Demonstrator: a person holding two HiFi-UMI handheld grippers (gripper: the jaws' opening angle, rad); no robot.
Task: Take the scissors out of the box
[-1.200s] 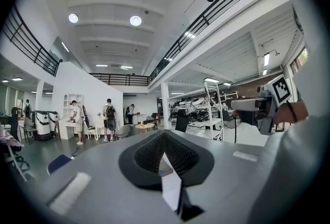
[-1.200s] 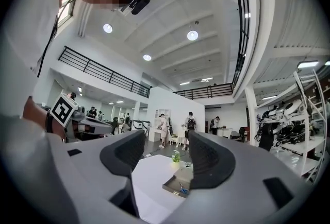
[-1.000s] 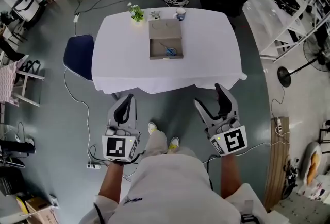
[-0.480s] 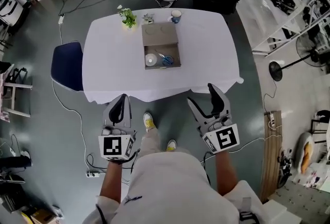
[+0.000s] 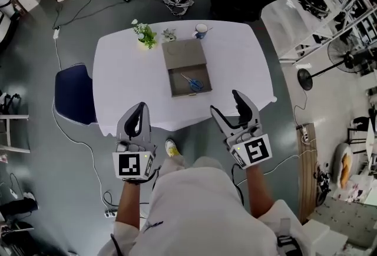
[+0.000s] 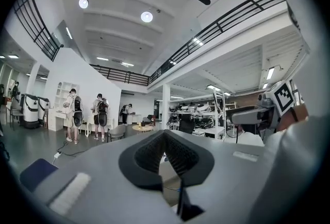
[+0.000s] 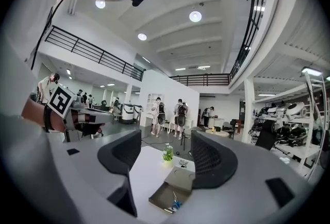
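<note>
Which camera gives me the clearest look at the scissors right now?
The head view: it looks straight down into the open box, where the blue-handled scissors lie unobstructed. The right gripper view shows them small and low between its open jaws. In the left gripper view, the closed jaws block nearly all of the box.

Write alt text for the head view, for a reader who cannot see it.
Seen from above, an open brown cardboard box holding blue-handled scissors lies on a white-clothed table. A person holds the left claw shut and the right claw open, both short of the box.
</note>
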